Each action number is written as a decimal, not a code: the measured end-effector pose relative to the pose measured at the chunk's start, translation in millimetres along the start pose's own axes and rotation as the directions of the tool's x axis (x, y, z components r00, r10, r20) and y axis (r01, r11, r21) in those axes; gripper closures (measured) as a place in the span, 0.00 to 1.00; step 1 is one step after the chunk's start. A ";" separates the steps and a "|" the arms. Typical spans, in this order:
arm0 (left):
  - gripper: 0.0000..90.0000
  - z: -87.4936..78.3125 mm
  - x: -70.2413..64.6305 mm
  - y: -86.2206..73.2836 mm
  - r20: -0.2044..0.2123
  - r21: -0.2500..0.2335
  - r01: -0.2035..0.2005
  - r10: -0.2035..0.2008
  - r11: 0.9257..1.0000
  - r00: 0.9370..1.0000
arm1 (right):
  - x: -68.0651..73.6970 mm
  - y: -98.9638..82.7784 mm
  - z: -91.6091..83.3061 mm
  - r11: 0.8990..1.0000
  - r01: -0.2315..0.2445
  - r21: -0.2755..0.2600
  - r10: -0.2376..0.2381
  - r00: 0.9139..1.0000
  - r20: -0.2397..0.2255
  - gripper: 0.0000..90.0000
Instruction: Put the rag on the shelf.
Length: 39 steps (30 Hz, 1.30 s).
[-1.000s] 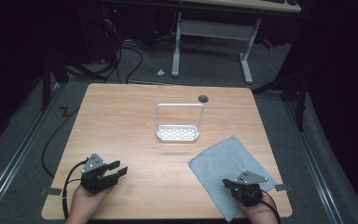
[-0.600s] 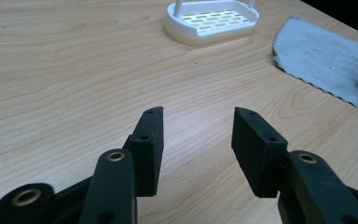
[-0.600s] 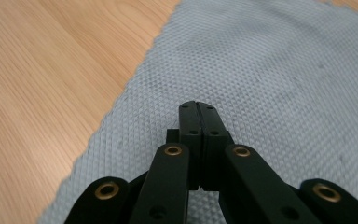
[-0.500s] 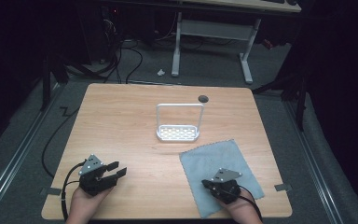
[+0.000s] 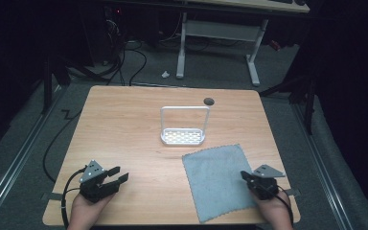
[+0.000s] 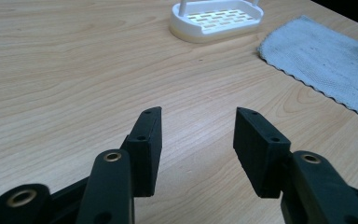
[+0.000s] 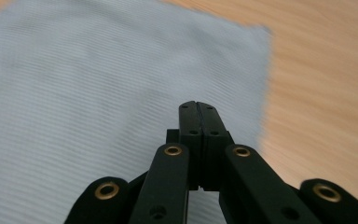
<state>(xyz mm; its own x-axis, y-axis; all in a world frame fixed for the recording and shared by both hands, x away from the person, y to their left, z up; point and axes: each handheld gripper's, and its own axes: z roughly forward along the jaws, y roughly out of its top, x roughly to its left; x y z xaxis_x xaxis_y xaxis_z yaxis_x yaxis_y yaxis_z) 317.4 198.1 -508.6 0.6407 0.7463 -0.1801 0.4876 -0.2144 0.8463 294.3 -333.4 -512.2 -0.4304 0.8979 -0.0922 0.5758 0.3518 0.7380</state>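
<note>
Black and matte, the left tool [image 5: 119, 175] sits low over the near left part of the bench [image 5: 124, 124], its jaws spread apart with bare wood showing between them in the left gripper view [image 6: 196, 135]; we see a hand [image 5: 84, 211] gripping it from below the bench edge, with a cable looping off its left side. Over on the near right, the right tool [image 5: 246, 176] has its jaws pressed flat together, and in the right gripper view [image 7: 198, 106] we see no fabric pinched between them; the tips hang just above the grey cloth [image 7: 98, 93], at its right edge, and whether they touch it we cannot tell. The hand [image 5: 275, 213] holding it comes in from the bottom right corner. The grey cloth [image 5: 218, 179] lies flat on the right half of the bench, slightly turned, its near corner reaching the front edge and its scalloped border visible in the left gripper view [image 6: 326, 56]. Just beyond the cloth's far edge, near the middle of the bench, stands a small white tray [image 5: 182, 137] with a slotted floor and a tall white hoop handle rising over it, seen close in the left gripper view [image 6: 216, 18]. A dark round hole [image 5: 209, 101] marks the far side of the bench. Beyond it, on the grey floor, we see a white-legged desk frame [image 5: 218, 36] and tangled cables [image 5: 124, 57].
</note>
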 end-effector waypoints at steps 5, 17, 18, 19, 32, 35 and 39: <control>0.58 6.9 -3.7 3.7 0.015 0.010 -0.013 0.013 1.000 1.000 | -11.5 -13.5 2.7 0.997 -0.040 0.059 0.040 0.999 0.000 1.00; 0.58 10.2 -7.7 5.1 0.028 0.013 -0.021 0.020 1.000 0.999 | 17.0 -7.7 6.1 0.999 0.022 0.047 -0.018 0.996 -0.090 1.00; 0.58 10.2 -7.7 5.1 0.028 0.013 -0.021 0.020 1.000 0.999 | 17.0 -7.7 6.1 0.999 0.022 0.047 -0.018 0.996 -0.090 1.00; 0.58 10.5 -8.2 5.0 0.029 0.013 -0.020 0.020 1.000 0.999 | 24.3 -5.2 7.9 0.998 0.041 0.044 -0.035 0.993 -0.114 1.00; 0.63 35.1 -48.1 7.3 0.108 0.087 -0.104 0.095 0.991 0.990 | 76.7 10.1 18.3 0.987 0.162 0.018 -0.153 0.957 -0.246 1.00; 0.72 51.8 -64.2 10.6 0.110 0.114 -0.131 0.118 0.985 0.987 | 83.9 12.7 20.5 0.983 0.181 0.012 -0.172 0.952 -0.253 1.00; 0.82 71.3 -78.3 11.0 0.118 0.174 -0.144 0.125 0.974 0.985 | 86.3 13.7 21.9 0.981 0.193 0.004 -0.185 0.947 -0.263 1.00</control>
<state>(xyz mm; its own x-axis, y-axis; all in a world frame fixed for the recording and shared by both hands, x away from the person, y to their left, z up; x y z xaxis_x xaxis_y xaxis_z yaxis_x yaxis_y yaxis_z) 314.9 92.4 -521.0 0.7622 0.6339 -0.1314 0.4858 -0.4259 0.7633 280.2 -245.3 -524.7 -0.6969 0.7156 -0.0481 0.4850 0.5195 0.7035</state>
